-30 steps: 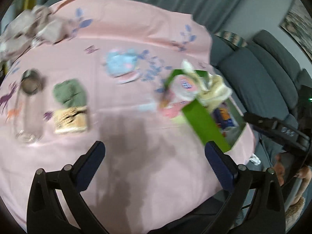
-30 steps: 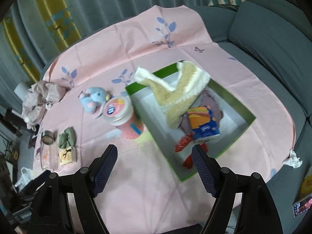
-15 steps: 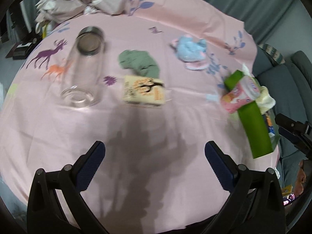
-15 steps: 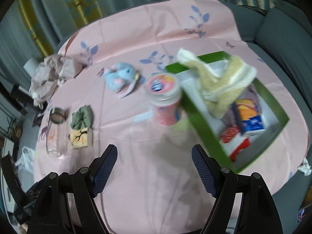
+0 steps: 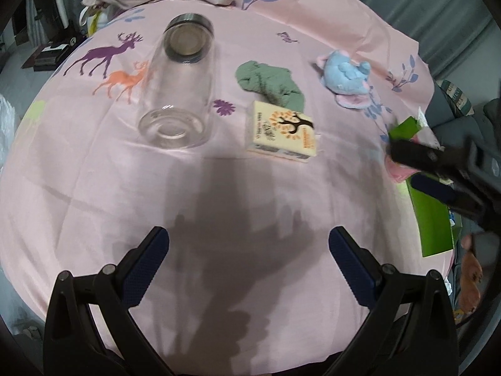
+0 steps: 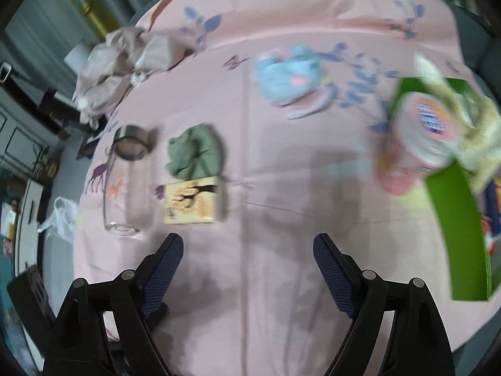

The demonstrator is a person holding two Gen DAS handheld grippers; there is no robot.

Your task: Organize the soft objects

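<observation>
On the pink surface (image 5: 94, 188) I note green cloth (image 5: 269, 84) and blue plush (image 5: 344, 75) unboxed; left tongs (image 5: 249, 261) apart, right tongs (image 6: 249, 260) opening, both empty.

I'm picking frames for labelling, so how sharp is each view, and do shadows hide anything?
Left wrist view: mostly sharp, glass jar and small box crisp; only the right tongs entering at the edge smear; a soft shadow darkens the pink cloth but hides nothing. Right wrist view: motion-blurred, worst on the blue plush and green box.

one jar (image 5: 180, 81), one plush (image 5: 344, 76), one box (image 5: 433, 219)
</observation>
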